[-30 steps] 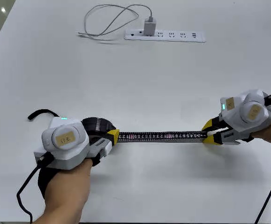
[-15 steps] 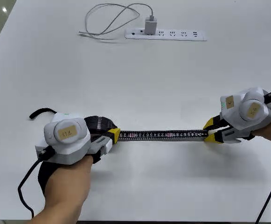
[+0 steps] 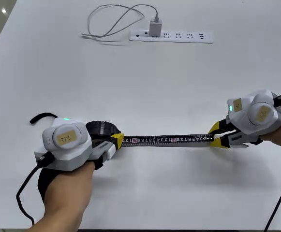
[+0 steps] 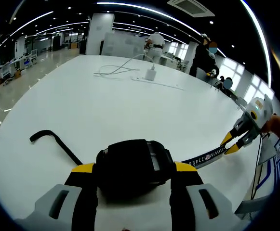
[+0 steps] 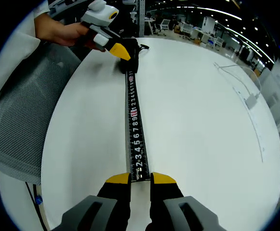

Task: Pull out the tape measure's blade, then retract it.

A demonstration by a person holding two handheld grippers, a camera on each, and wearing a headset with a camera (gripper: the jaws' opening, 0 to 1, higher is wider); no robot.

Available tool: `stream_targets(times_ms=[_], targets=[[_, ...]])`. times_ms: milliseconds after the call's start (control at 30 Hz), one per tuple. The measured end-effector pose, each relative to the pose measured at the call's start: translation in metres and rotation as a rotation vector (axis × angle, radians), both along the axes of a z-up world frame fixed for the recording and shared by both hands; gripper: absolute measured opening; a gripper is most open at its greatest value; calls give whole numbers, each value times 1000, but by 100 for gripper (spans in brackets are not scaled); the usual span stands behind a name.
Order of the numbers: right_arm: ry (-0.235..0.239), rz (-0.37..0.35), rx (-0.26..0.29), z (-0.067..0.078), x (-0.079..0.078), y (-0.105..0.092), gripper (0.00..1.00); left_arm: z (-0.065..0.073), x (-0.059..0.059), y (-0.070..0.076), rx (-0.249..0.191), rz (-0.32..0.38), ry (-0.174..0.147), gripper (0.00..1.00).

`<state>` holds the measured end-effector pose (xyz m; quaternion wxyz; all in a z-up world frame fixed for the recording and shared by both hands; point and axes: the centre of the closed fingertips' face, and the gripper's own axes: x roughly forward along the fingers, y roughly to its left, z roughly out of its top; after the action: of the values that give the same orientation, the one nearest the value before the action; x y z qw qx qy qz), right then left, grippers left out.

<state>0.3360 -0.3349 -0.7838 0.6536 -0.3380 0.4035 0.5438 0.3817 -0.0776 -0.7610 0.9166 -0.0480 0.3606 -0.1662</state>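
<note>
The black tape measure case (image 4: 134,166) rests on the white table, clamped between my left gripper's (image 4: 135,169) yellow-tipped jaws; in the head view the case (image 3: 101,131) is at the lower left with the left gripper (image 3: 112,141) around it. Its dark numbered blade (image 3: 165,140) stretches right across the table to my right gripper (image 3: 214,136), which pinches the blade's end. From the right gripper view the blade (image 5: 135,130) runs straight away from the right gripper (image 5: 140,178) toward the case (image 5: 131,57). A black wrist strap (image 4: 53,140) trails from the case.
A white power strip (image 3: 171,36) with a plugged-in charger (image 3: 155,27) and looped white cable (image 3: 112,19) lies at the far side of the table. Gripper cables hang off the near edge at both sides. A grey mesh chair (image 5: 21,120) stands beside the table.
The right gripper has edged slightly left, toward the case, still holding the blade end; the exposed blade looks a little shorter. The left gripper keeps its hold with a small shift.
</note>
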Motion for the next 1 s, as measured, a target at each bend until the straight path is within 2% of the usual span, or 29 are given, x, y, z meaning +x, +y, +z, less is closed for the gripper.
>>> stream_targets(times_ms=[1000], targets=[[13, 4, 82, 2, 8, 48, 11, 0, 0, 1, -28, -6, 9, 56]])
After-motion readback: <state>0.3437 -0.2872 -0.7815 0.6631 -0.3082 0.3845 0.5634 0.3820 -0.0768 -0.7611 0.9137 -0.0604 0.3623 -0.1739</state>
